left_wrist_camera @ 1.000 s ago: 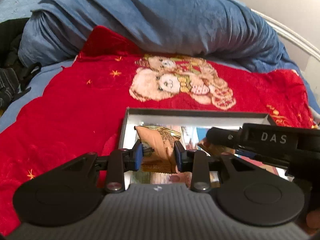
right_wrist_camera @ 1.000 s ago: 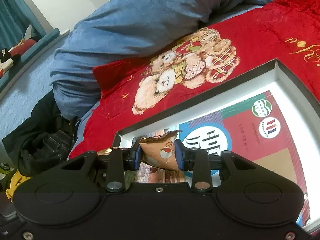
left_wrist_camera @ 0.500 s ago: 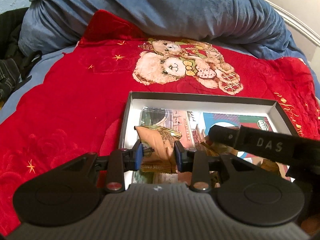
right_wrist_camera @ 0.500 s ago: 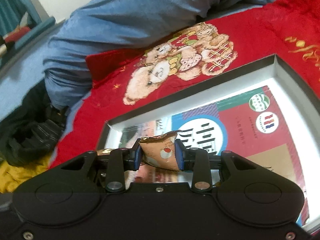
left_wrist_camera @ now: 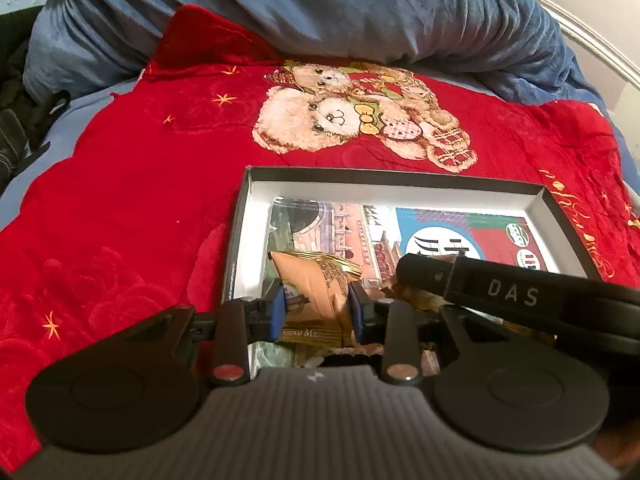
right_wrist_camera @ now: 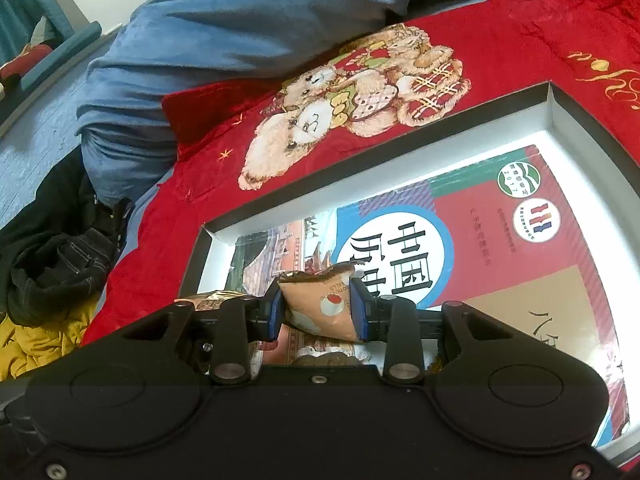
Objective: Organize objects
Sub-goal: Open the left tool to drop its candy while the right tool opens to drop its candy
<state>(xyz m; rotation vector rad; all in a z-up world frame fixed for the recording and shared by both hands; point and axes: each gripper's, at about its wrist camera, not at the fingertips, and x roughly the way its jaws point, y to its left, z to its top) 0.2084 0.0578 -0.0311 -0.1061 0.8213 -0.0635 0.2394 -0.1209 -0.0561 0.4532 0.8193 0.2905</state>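
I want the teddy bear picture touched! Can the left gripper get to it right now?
Probably not yet. The left gripper is shut on a gold snack packet, so its fingers are full. Past the box, the way to the teddy bear picture looks free.

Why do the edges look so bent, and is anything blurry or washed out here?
Left wrist view: the fisheye lens bows the box rim and the blue blanket; the snack packet is sharp. Right wrist view: same bending, tilted, and the box's white inside glares near the book.
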